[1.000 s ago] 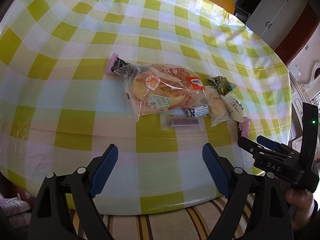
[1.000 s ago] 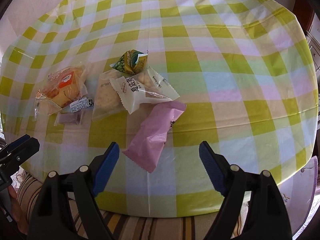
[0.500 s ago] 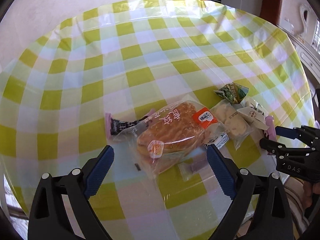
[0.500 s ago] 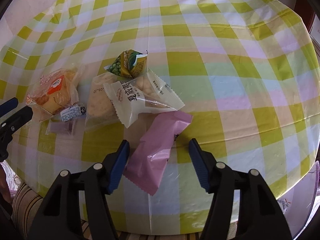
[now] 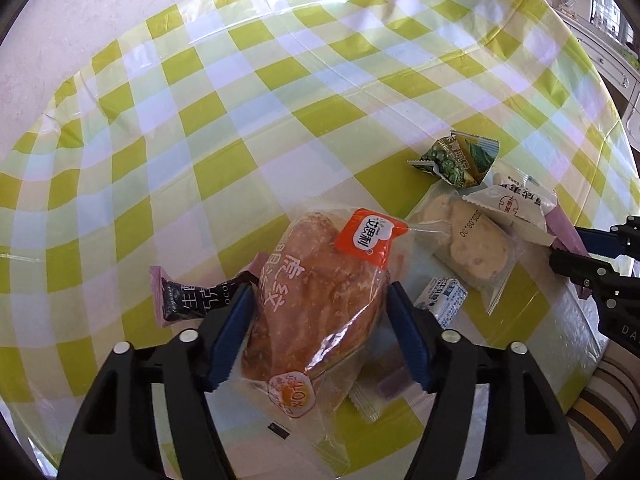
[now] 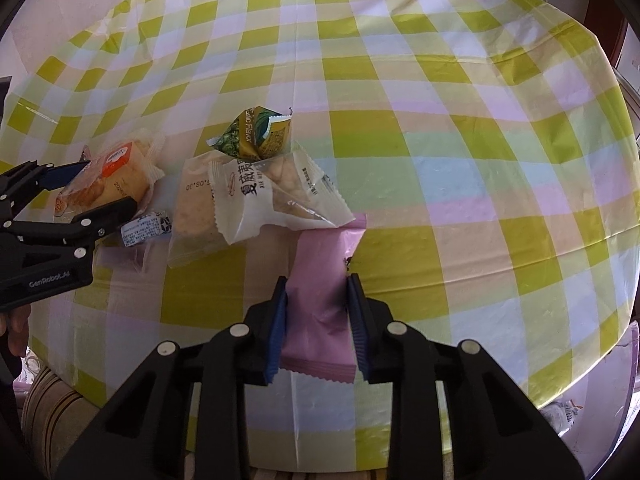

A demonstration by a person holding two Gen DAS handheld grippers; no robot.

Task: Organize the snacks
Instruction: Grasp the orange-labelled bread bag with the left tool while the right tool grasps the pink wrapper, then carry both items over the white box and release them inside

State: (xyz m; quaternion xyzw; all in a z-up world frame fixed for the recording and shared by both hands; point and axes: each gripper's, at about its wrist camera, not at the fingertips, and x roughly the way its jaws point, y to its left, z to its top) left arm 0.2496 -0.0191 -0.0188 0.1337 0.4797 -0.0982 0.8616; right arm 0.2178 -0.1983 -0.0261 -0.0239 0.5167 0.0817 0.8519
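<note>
left gripper: we see its jaws closing around the bread bag, blue pads at the bag's two sides and touching the wrapper.
right gripper: jaws closing on the pink packet, pads pressed against its two long edges so that the wrapper puckers between them.
bread bag: lies on the checked tablecloth, orange label towards the far end.
dark chocolate bar: just left of the bread bag, one end tucked under it.
small milk candy: just right of the bread bag, beside the left gripper's right pad.
clear biscuit bag: right of the bread, partly under the white snack packet.
green packet: behind the white packet and touching it.
pink packet: its far end lies under the white packet's corner.
</note>
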